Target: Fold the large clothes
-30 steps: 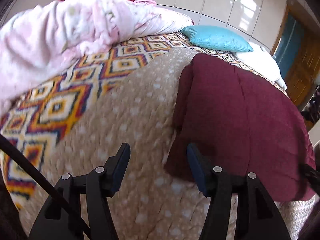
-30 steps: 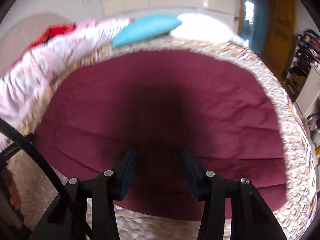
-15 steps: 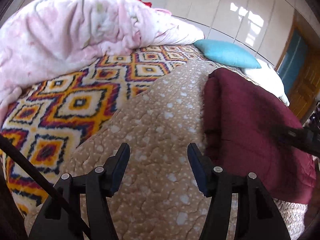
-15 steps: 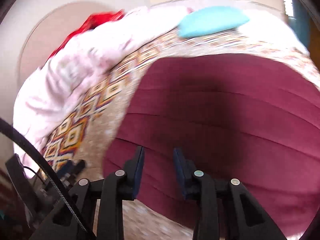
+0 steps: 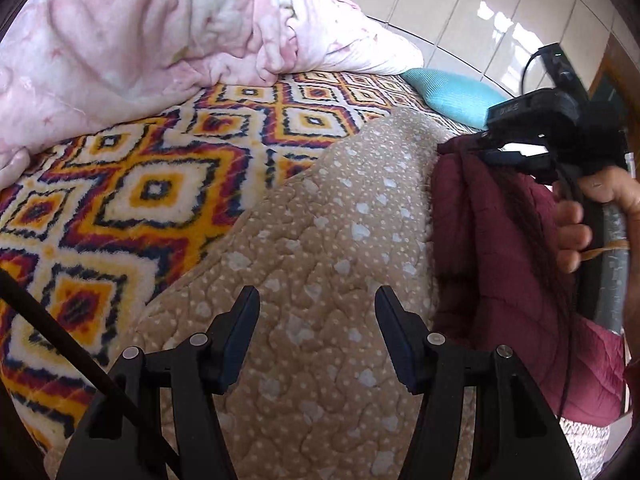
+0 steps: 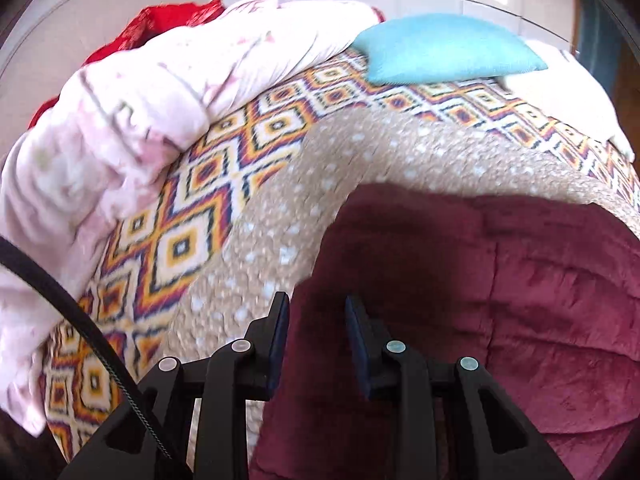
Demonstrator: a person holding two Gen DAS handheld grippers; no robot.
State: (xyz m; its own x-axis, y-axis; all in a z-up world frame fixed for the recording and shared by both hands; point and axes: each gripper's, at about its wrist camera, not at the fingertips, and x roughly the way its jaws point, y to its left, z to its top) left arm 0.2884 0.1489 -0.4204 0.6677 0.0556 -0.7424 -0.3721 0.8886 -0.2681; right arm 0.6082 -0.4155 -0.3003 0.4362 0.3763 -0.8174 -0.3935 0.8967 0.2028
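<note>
Maroon garment (image 5: 504,264) hangs by its edge from the right hand-held gripper (image 6: 316,316), whose jaws have just been closing on it. Left hand-held gripper (image 5: 316,320) gapes empty over the beige quilt (image 5: 320,240); garment's free edge lies to its right, long axis running away up the bed.

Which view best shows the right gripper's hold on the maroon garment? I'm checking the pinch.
The left wrist view: the right gripper lifts the maroon garment by its edge. The right wrist view shows cloth between its fingers, contact unclear.
</note>
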